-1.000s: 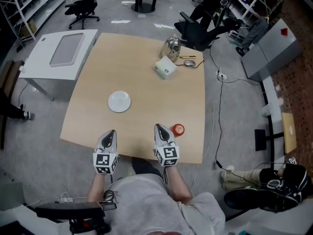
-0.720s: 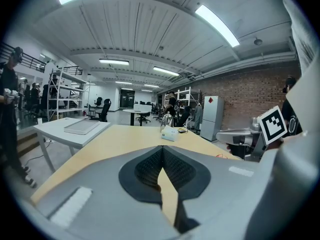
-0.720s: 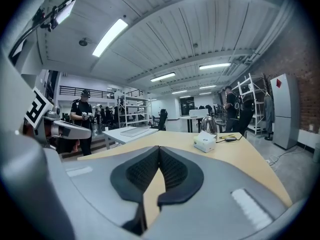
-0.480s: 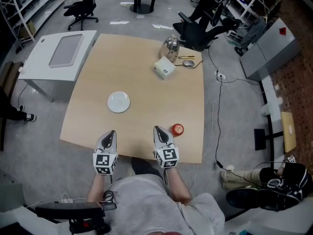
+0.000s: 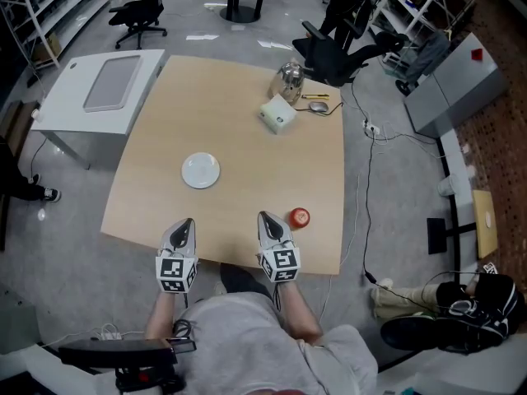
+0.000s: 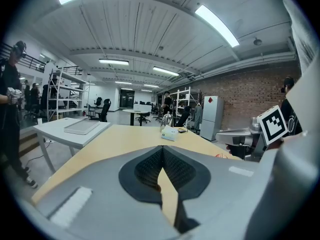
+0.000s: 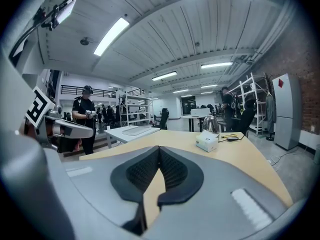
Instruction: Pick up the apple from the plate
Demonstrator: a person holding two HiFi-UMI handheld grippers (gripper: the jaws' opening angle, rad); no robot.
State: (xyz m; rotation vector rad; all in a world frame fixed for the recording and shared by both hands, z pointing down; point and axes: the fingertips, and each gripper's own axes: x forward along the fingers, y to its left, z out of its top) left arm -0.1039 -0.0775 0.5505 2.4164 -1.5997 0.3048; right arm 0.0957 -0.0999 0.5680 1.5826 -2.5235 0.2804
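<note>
A red apple (image 5: 300, 217) lies on the bare wooden table (image 5: 247, 155) near its front right corner, not on the plate. The small white plate (image 5: 200, 171) sits empty, left of the table's middle. My right gripper (image 5: 267, 217) rests at the table's front edge, just left of the apple and apart from it, shut with nothing between its fingers. My left gripper (image 5: 186, 222) is at the front edge below the plate, also shut and empty. In the left gripper view (image 6: 161, 148) and the right gripper view (image 7: 159, 147) the jaw tips meet.
A white box (image 5: 278, 114) and a shiny metal kettle (image 5: 288, 79) stand at the table's far side, with a small mouse (image 5: 319, 105) beside them. A white side table (image 5: 103, 89) stands at the left. Office chairs and cables surround the table.
</note>
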